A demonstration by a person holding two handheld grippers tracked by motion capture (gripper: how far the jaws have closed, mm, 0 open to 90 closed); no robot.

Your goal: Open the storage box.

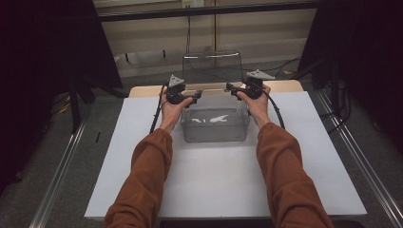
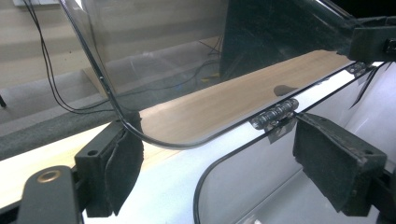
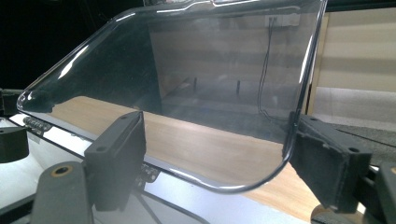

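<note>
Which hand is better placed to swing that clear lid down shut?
Right, narrowly. Both are open at the upright lid's lower corners, but the right tool has the lid's side edge beside one pad and more lid between its jaws; the left tool frames mostly the hinge.

High view down over the table (image 1: 142, 156); both gripper views close on the clear lid (image 2: 163, 70), from opposite ends.
</note>
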